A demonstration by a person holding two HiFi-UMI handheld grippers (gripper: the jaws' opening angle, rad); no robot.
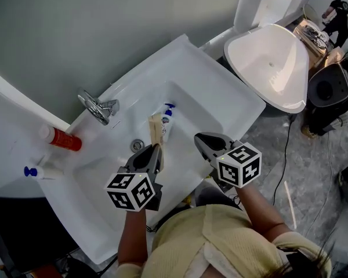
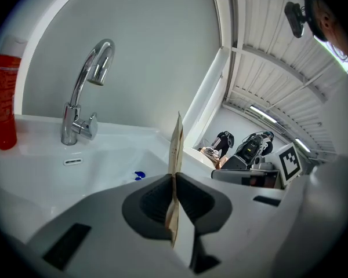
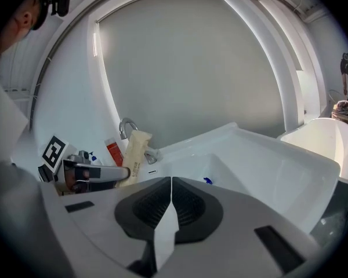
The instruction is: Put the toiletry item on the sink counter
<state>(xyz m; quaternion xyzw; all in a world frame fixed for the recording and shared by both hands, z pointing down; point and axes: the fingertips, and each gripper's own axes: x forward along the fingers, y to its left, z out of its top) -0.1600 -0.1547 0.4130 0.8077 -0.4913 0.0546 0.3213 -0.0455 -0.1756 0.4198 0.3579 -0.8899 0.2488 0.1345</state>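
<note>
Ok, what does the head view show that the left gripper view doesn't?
Only the head view: the sink drain, the small blue-capped bottle and the person's yellow top. Only the left gripper view: a slatted ceiling with strip lights, and a close look at the left gripper, its claw shut on the edge of the beige packet. Both: the faucet, the red bottle, the packet and the right gripper.
</note>
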